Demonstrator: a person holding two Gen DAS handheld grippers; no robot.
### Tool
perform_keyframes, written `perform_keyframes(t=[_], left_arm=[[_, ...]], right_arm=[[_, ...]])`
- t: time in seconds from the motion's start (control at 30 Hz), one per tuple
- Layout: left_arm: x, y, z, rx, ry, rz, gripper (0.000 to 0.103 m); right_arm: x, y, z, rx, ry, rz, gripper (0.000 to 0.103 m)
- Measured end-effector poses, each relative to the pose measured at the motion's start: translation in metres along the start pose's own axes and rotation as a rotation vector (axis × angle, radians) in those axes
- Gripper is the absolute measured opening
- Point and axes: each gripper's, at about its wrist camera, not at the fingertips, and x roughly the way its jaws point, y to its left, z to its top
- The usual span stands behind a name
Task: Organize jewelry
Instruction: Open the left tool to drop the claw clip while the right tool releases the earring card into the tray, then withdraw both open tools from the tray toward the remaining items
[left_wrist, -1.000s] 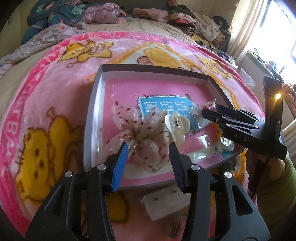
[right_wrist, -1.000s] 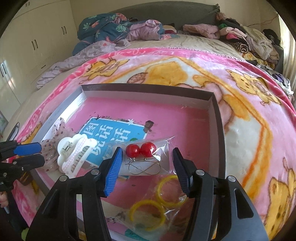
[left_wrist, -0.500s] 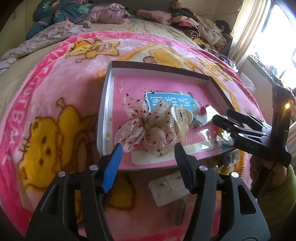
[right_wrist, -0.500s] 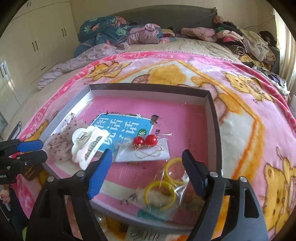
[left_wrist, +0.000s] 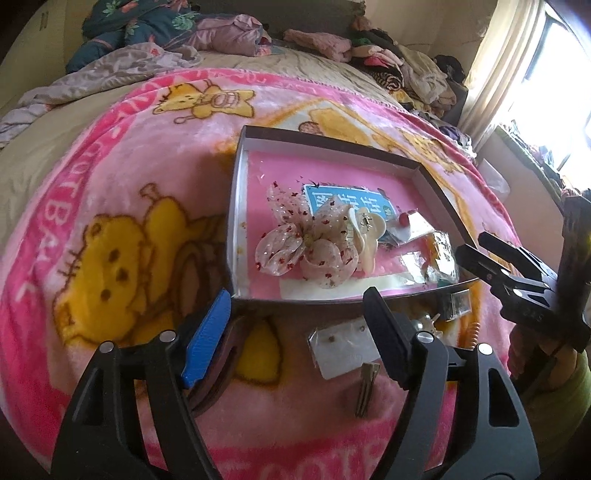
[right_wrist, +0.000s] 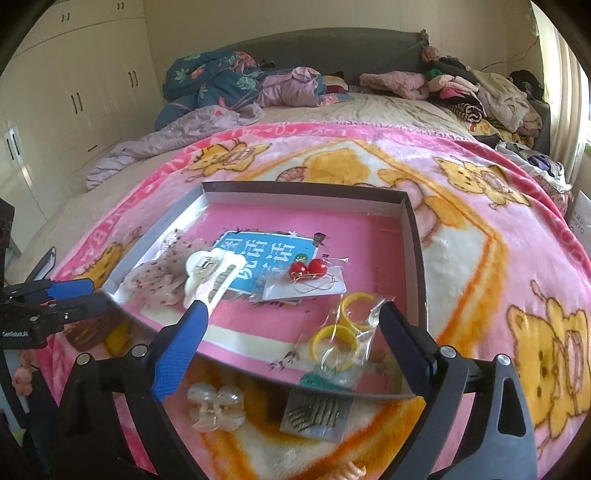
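Both grippers had backed off from the box since a second earlier. The left gripper then stood over the bow; now it hung short of the near wall, jaws opening, nothing between them. The right gripper had framed the earring card; its jaws were opening too, wide and empty, the card left lying flat on the box floor.

Judgement: both pieces were delivered and let go; each hand was free for the next pick.

In the box: bow at the left, white claw clip just beside it, card in the middle over a blue label, bagged yellow rings near the front right corner.

Not yet boxed, on the blanket in front of the box: a pale clip, a packet of dark pins, a stud card, a flat hair clip.

Surface was a soft pink cartoon blanket on a bed. Heaped clothes lay at the far end, cupboards to the left, and a bright window to the right.
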Motion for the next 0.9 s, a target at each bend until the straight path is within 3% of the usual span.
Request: perform_keyframes(t=[0.53,0.9], left_arm=[[-0.038,0.009,-0.015,-0.011,-0.059,0.018,0.068],[-0.057,0.019,-0.032,-0.019,-0.076,0.032,0.069]], right_arm=[[-0.045,0.024,-0.013,-0.024,-0.044,0.014,0.094],[-0.063,0.047,-0.033,-0.06,-0.028,0.036,0.094]])
